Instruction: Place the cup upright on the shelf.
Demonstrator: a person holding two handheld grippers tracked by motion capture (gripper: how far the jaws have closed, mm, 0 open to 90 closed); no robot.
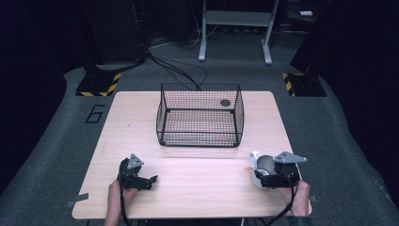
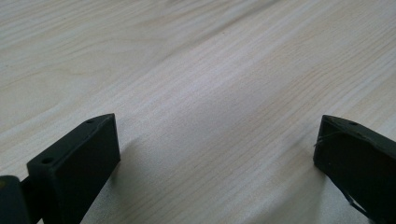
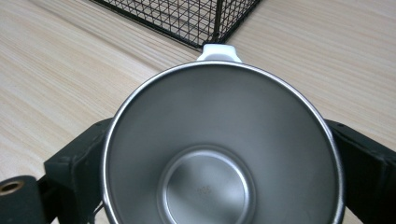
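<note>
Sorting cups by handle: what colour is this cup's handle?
White handle on the steel cup, clearest in the right gripper view.

The cup is shiny silver metal inside and white outside, with a small white handle (it pokes out toward the wire basket). It is empty and sits near the table's right front corner.

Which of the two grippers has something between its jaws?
The right gripper, at the table's near right corner: its jaws sit either side of a steel cup with a white handle. The left gripper stands open over bare wood.
</note>
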